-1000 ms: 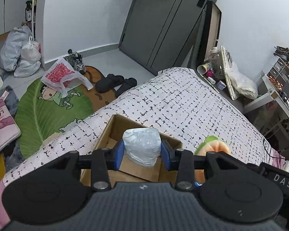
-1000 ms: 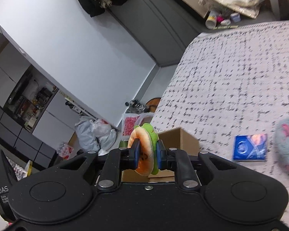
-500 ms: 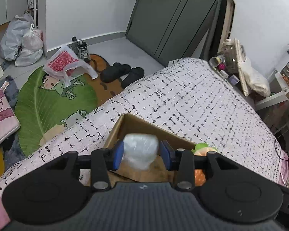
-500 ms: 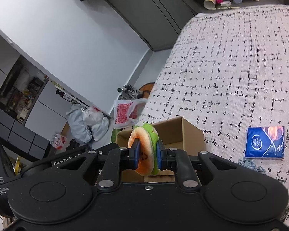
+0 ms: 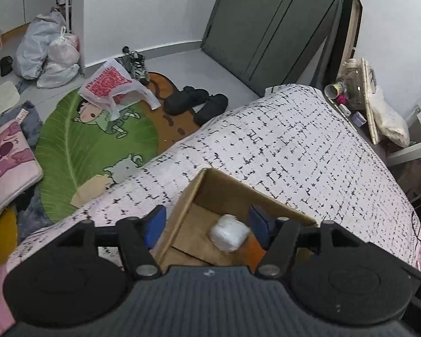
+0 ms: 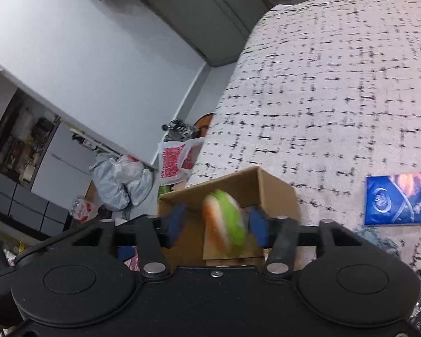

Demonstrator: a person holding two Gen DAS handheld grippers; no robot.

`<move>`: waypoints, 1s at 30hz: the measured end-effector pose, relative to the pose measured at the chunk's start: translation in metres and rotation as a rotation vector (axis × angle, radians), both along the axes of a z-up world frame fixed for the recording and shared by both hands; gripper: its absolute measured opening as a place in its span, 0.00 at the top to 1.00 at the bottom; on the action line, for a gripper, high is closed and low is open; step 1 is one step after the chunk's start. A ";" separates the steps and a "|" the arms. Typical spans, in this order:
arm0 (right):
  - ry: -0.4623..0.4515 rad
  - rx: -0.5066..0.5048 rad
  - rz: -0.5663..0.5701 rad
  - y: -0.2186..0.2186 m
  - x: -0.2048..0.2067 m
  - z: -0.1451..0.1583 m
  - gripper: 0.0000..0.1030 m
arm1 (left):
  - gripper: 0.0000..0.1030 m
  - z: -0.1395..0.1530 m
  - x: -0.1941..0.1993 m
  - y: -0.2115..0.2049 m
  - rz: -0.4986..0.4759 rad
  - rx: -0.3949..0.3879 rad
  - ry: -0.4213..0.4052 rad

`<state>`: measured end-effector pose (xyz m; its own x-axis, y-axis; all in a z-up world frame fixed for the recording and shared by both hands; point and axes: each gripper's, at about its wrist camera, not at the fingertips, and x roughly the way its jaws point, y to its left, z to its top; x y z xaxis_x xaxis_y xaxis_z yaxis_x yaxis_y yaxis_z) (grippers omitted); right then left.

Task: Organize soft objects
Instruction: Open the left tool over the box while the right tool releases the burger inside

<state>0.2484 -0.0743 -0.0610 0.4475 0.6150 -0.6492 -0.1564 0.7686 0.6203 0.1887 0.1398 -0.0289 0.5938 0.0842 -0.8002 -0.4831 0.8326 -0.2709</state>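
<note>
An open cardboard box (image 5: 224, 188) sits on the patterned bed near its left edge; it also shows in the right wrist view (image 6: 275, 188). My left gripper (image 5: 207, 226) is open above the box. A white plastic-wrapped soft pack (image 5: 229, 236) lies loose between its fingers, inside the box. My right gripper (image 6: 217, 226) is open over the box. An orange and green plush burger (image 6: 224, 224) is blurred between its fingers, free of both pads.
A blue tissue pack (image 6: 394, 199) lies on the bed (image 5: 308, 146) right of the box. On the floor left of the bed are a green leaf rug (image 5: 81, 151), black slippers (image 5: 196, 104), plastic bags (image 5: 47, 53) and a pink cushion (image 5: 8, 168).
Both grippers have opened over the box. The white pack has dropped from the left gripper into the box, and the plush burger has come free of the right gripper's pads.
</note>
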 end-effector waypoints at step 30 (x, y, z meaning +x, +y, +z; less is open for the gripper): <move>-0.159 -0.073 -0.019 -0.136 -0.068 0.060 0.08 | 0.00 0.044 -0.069 -0.097 -0.070 0.116 -0.131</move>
